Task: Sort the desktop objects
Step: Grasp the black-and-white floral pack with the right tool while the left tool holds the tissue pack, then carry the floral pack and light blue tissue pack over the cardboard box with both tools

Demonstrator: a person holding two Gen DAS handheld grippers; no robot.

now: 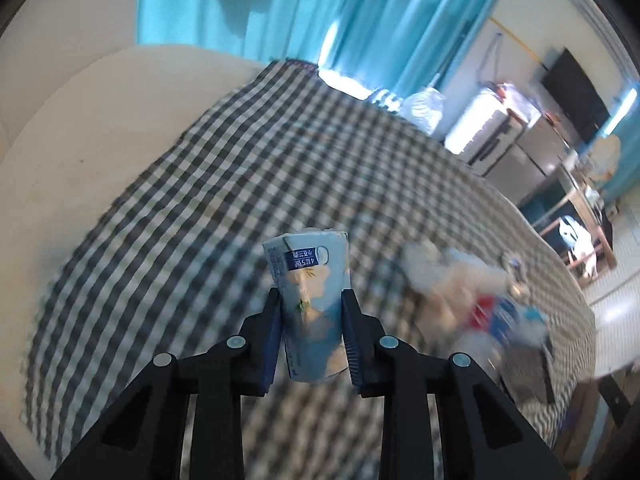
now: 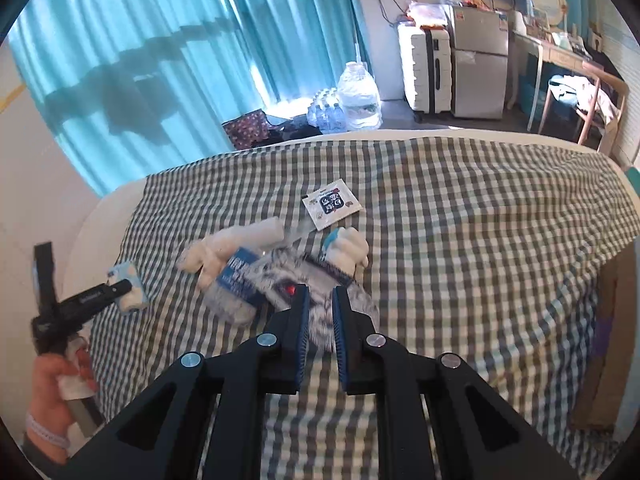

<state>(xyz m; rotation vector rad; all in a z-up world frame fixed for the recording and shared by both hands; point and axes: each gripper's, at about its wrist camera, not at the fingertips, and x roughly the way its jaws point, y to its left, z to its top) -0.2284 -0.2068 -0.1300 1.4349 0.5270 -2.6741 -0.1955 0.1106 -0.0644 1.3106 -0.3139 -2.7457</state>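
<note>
My left gripper (image 1: 310,312) is clamping a light-blue tissue pack (image 1: 310,276), lifted over the checked cloth (image 1: 200,184). My right gripper (image 2: 319,312) is pinching a furry grey-white plush (image 2: 320,280); sachet (image 2: 332,203) lying at 12 o'clock beyond it.

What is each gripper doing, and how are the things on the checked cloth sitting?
left gripper: shut on the tissue pack, lifted off the cloth.
right gripper: shut on the furry grey-white item.
plush toy: lying on the checked cloth.
sachet: lying flat, apart from the pile.
water jug: standing upright on the floor.
</note>
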